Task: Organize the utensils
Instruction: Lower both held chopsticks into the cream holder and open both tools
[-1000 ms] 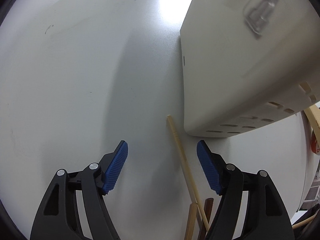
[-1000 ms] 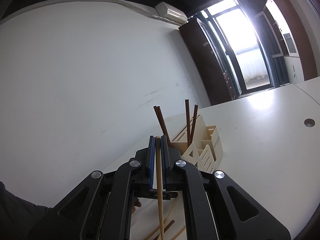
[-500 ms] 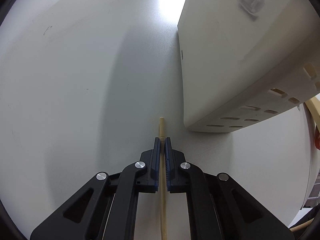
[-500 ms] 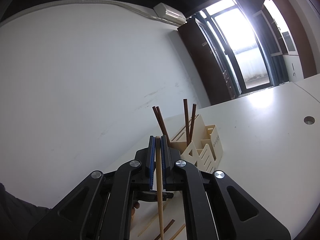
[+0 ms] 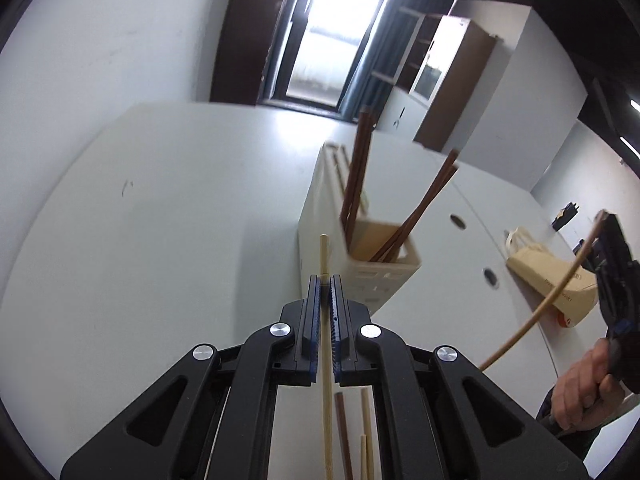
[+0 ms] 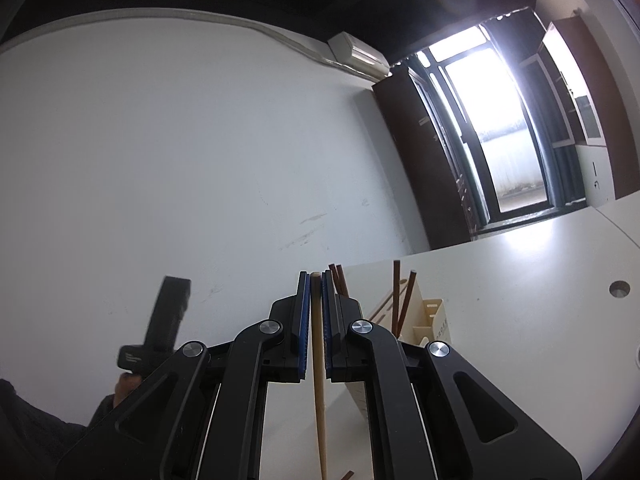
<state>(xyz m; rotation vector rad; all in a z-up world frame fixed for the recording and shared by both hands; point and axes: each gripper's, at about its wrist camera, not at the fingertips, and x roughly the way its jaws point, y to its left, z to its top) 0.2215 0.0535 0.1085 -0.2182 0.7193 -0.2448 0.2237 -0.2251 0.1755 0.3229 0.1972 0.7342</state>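
Observation:
My left gripper (image 5: 325, 280) is shut on a light wooden chopstick (image 5: 325, 256), held above the white table (image 5: 160, 208); its tip sticks out past the pads. Ahead stands a cream utensil holder (image 5: 360, 252) with dark brown chopsticks (image 5: 358, 168) leaning in its compartments. My right gripper (image 6: 316, 278) is shut on another light chopstick (image 6: 319, 360), pointing level. The same holder (image 6: 432, 320) with dark chopsticks (image 6: 396, 296) stands just right of it. The right gripper (image 5: 612, 272) also shows at the left view's right edge, gripped by a hand (image 5: 584, 392). Loose chopsticks (image 5: 344, 432) lie on the table below.
A beige bag (image 5: 552, 280) lies on the table at the right. Round cable holes (image 5: 458, 221) mark the tabletop. A bright glass door (image 5: 332, 32) and cabinets stand behind the table. The left gripper's handle (image 6: 166, 320) appears in the right wrist view against the wall.
My left gripper closed on the light chopstick on the table, then lifted it and tilted up, bringing the holder's top and the room into view. The right gripper rose slightly.

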